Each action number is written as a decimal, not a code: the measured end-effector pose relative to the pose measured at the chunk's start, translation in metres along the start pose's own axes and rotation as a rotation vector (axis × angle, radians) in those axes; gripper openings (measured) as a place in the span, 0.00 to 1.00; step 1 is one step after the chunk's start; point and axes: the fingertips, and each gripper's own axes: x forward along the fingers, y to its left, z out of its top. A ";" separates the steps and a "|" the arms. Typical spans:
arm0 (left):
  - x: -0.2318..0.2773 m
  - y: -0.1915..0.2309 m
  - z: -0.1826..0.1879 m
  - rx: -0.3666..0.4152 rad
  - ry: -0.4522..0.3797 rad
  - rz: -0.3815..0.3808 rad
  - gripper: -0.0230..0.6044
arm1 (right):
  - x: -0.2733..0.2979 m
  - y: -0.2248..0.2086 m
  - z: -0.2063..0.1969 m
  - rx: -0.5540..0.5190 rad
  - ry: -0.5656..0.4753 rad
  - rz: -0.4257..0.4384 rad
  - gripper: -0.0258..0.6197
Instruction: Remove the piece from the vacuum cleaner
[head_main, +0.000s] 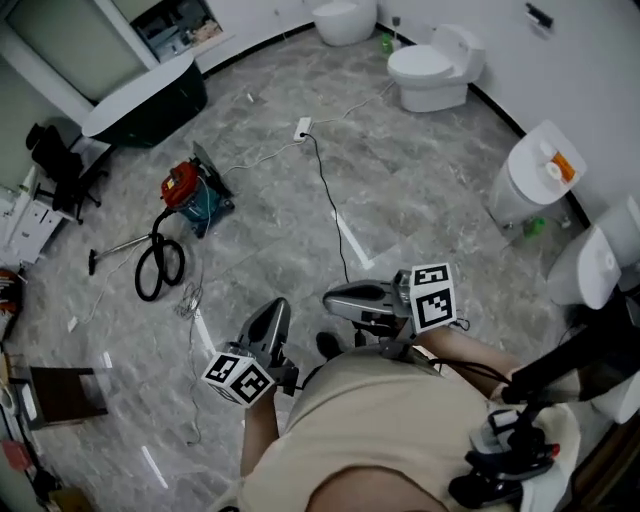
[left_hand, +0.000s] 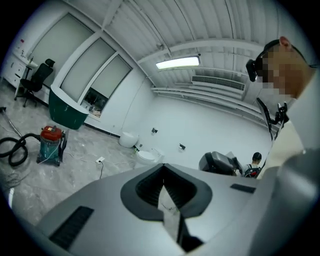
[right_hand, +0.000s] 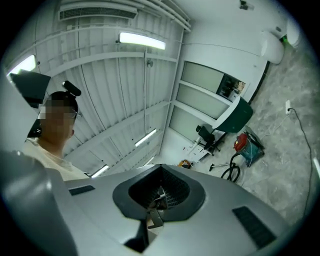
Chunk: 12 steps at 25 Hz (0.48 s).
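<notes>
The vacuum cleaner stands on the floor well away from the person, with its hose coiled beside it. The left gripper and right gripper are held near the person's chest, with both sets of jaws closed on nothing. I'd guess that's because nothing is within reach yet.

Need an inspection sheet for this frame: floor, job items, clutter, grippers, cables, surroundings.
Surface: grey marbled floor, with white tape strips on it.
Job's things: vacuum cleaner, red top and teal body, stands on the floor at left; its black hose is coiled beside it. Neither gripper is near it.
Clutter: thin wire tangle on the floor.
Grippers: left gripper shut, nothing held; right gripper shut, nothing held.
Cables: black cable runs from the white power strip toward the person.
Surroundings: toilets, dark bathtub, office chair.
</notes>
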 end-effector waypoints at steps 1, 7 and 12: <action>-0.003 0.008 0.007 0.013 0.002 -0.009 0.04 | 0.010 0.001 0.002 -0.012 -0.001 0.008 0.04; -0.034 0.057 0.060 0.043 -0.044 -0.042 0.04 | 0.091 -0.001 0.009 -0.027 0.000 0.030 0.04; -0.066 0.097 0.056 -0.006 -0.057 -0.007 0.04 | 0.138 -0.008 -0.012 0.027 0.063 0.057 0.04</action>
